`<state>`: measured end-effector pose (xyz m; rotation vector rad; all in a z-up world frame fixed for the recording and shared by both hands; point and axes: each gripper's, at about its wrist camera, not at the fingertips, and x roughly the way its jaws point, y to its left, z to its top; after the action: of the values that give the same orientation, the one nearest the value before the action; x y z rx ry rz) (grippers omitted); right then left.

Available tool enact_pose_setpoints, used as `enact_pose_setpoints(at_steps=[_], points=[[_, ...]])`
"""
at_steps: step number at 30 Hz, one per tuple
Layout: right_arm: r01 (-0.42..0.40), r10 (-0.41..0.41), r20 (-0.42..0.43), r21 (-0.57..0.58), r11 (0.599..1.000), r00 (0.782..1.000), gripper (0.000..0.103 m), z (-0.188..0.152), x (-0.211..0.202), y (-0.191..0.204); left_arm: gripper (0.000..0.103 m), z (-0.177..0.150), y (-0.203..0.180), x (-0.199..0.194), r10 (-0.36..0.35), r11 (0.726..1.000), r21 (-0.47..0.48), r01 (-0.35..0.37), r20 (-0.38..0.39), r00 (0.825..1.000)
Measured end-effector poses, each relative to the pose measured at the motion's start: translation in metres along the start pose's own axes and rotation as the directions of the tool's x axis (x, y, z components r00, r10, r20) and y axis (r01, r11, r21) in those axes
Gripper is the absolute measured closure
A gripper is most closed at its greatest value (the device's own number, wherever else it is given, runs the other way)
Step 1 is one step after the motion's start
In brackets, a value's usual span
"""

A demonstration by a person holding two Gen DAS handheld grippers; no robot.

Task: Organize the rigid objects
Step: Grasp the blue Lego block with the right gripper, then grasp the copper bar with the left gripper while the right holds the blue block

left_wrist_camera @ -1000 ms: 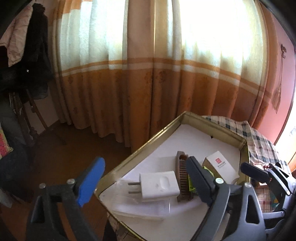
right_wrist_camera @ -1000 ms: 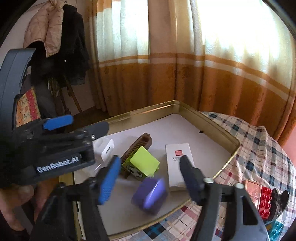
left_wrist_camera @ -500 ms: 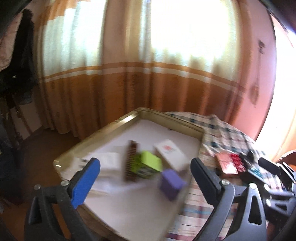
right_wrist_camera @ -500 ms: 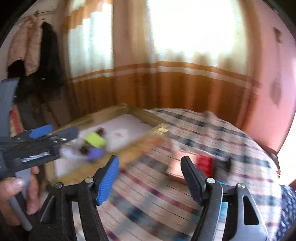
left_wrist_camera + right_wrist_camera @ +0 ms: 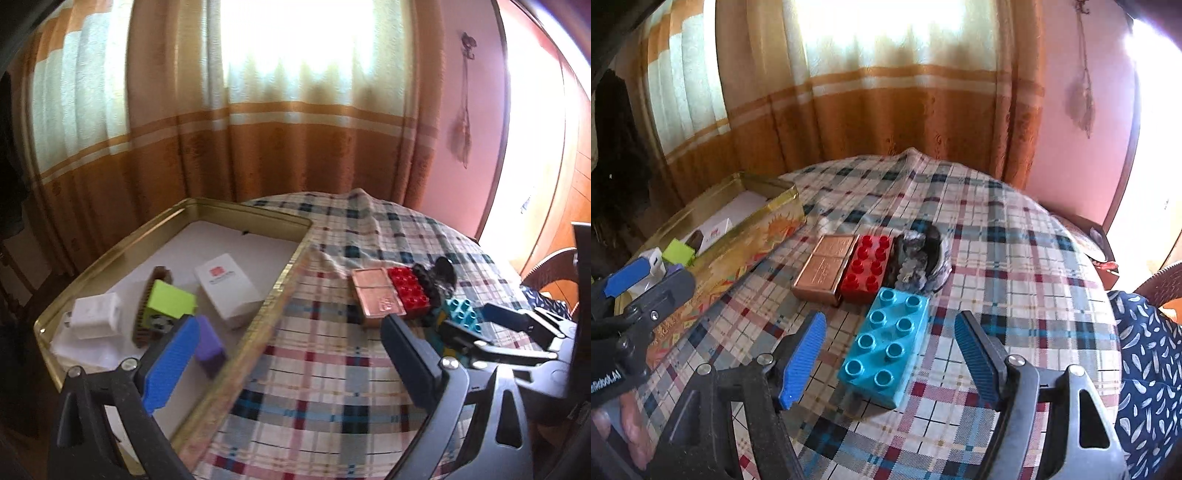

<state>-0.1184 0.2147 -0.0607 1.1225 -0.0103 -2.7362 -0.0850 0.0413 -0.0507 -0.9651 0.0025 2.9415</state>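
My right gripper point(image 5: 890, 354), jaws closing, straddles the untouched blue brick point(image 5: 886, 347) on the tablecloth point(image 5: 1015, 258). My left gripper point(image 5: 288, 365) gapes empty beside the tray point(image 5: 255, 347).

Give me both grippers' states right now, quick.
Left gripper: open wide, holding nothing.
Right gripper: open, jaws closing, either side of the blue plastic studded building brick on the checked tablecloth; pads not touching it yet.
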Motion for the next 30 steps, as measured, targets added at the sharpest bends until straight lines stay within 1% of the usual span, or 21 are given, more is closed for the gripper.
enact_pose_setpoints(at_steps=[2, 3, 4, 5, 7, 11, 14, 15, 19, 22, 25, 27, 30], points=[[0.000, 0.001, -0.034, 0.005, 1.000, 0.999, 0.044, 0.000, 0.007, -0.002, 0.003, 0.000, -0.006, 0.003, -0.012, 1.000, 0.016, 0.012, -0.006, 1.000], [-0.003, 0.003, -0.042, 0.006, 1.000, 0.999, 0.053, -0.002, 0.007, -0.001, 0.003, 0.000, -0.008, 0.004, -0.013, 1.000, 0.020, 0.014, -0.008, 1.000], [-0.008, 0.009, -0.049, 0.003, 1.000, 0.999, 0.064, -0.003, 0.008, -0.001, 0.003, 0.000, -0.010, 0.006, -0.016, 1.000, 0.023, 0.016, -0.014, 1.000], [-0.002, 0.002, -0.046, -0.009, 1.000, 0.999, 0.069, -0.003, 0.006, 0.000, 0.003, 0.000, -0.012, 0.008, -0.022, 0.999, 0.023, 0.022, -0.022, 1.000], [-0.010, 0.010, -0.024, -0.008, 1.000, 1.000, 0.069, -0.004, 0.001, -0.001, 0.003, -0.001, -0.014, 0.012, -0.034, 0.999, 0.020, 0.035, -0.037, 0.999], [0.022, -0.022, 0.039, 0.012, 1.000, 0.999, 0.069, -0.001, -0.010, -0.008, 0.003, 0.002, -0.020, 0.018, -0.050, 0.998, 0.022, 0.051, -0.056, 0.997], [0.081, -0.084, 0.094, 0.038, 0.996, 0.992, 0.069, 0.004, -0.017, -0.020, 0.003, 0.005, -0.031, 0.021, -0.054, 0.997, 0.050, 0.057, -0.057, 0.997], [0.091, -0.096, 0.099, 0.054, 0.994, 0.990, 0.069, 0.005, -0.016, -0.026, 0.003, 0.005, -0.035, 0.023, -0.059, 0.996, 0.059, 0.062, -0.061, 0.996], [0.070, -0.080, 0.083, 0.125, 0.990, 0.993, 0.069, 0.009, -0.010, -0.045, 0.004, 0.007, -0.050, 0.036, -0.072, 0.993, 0.086, 0.079, -0.090, 0.993], [0.090, -0.104, 0.111, 0.119, 0.989, 0.988, 0.069, 0.015, -0.013, -0.047, 0.008, 0.009, -0.062, 0.051, -0.069, 0.990, 0.110, 0.084, -0.127, 0.989], [0.076, -0.091, 0.110, 0.132, 0.988, 0.990, 0.069, 0.018, -0.008, -0.051, 0.014, 0.011, -0.068, 0.064, -0.066, 0.988, 0.124, 0.087, -0.162, 0.984], [0.058, -0.073, 0.106, 0.141, 0.988, 0.992, 0.069, 0.017, -0.005, -0.054, 0.018, 0.013, -0.071, 0.073, -0.047, 0.988, 0.138, 0.071, -0.175, 0.984], [0.050, -0.067, 0.120, 0.140, 0.989, 0.991, 0.069, 0.017, -0.008, -0.054, 0.020, 0.015, -0.072, 0.082, -0.023, 0.990, 0.130, 0.048, -0.184, 0.983]])
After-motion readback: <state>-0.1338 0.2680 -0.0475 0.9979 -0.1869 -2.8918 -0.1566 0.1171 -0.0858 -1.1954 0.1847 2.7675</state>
